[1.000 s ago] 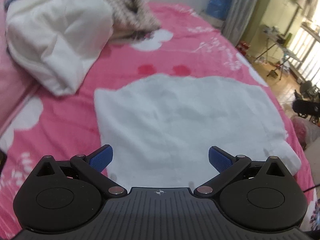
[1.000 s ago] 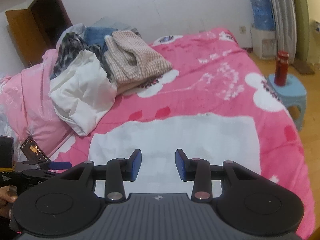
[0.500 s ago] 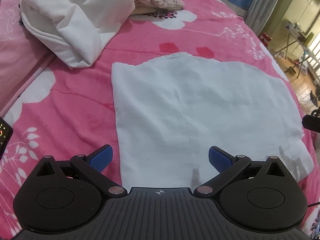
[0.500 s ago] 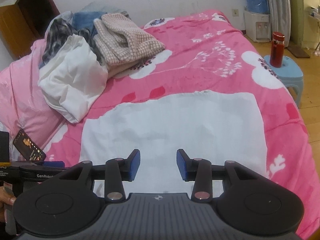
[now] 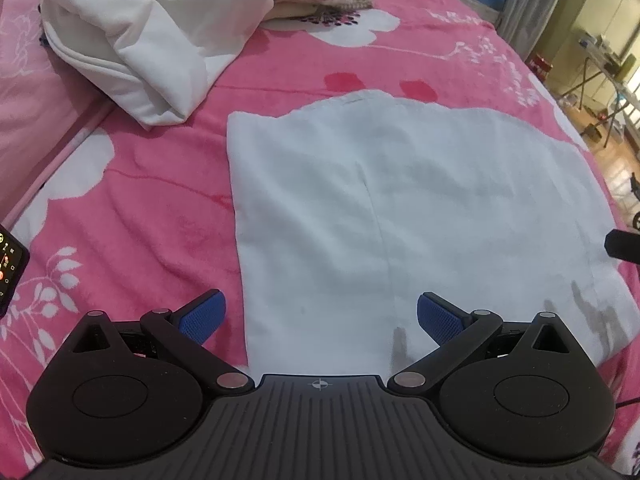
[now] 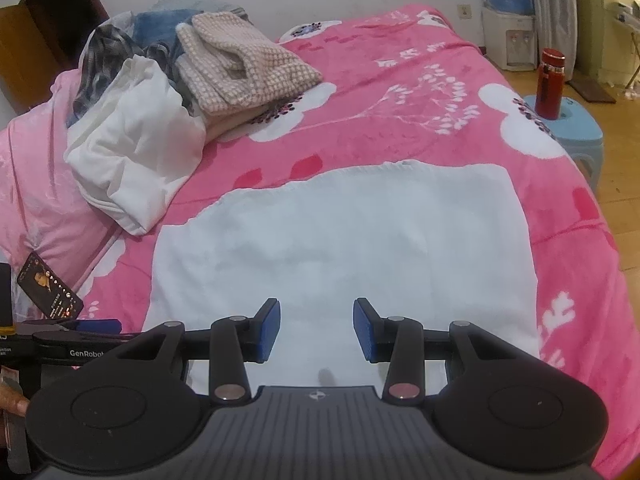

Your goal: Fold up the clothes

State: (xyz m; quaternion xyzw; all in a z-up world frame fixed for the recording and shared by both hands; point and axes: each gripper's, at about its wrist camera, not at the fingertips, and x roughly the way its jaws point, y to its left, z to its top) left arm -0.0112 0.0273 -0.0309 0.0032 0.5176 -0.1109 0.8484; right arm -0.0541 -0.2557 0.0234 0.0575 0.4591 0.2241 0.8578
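A white garment (image 5: 404, 208) lies spread flat on the pink bed; it also shows in the right wrist view (image 6: 344, 240). My left gripper (image 5: 318, 316) is wide open and empty, hovering above the garment's near left edge. My right gripper (image 6: 316, 330) is partly open and empty, above the garment's near edge. The left gripper's blue pad (image 6: 96, 325) shows at the lower left of the right wrist view. A black tip of the right gripper (image 5: 622, 245) shows at the right edge of the left wrist view.
A pile of clothes lies at the bed's far left: a white bundle (image 6: 132, 148), a beige checked knit (image 6: 244, 64) and grey-blue items behind. A phone (image 6: 48, 286) lies at the left. A red bottle (image 6: 551, 84) stands on a blue stool (image 6: 580, 128) right of the bed.
Both grippers have moved closer and lower over the white garment; the left view now looks more steeply down at it. The jaws have kept their openings.
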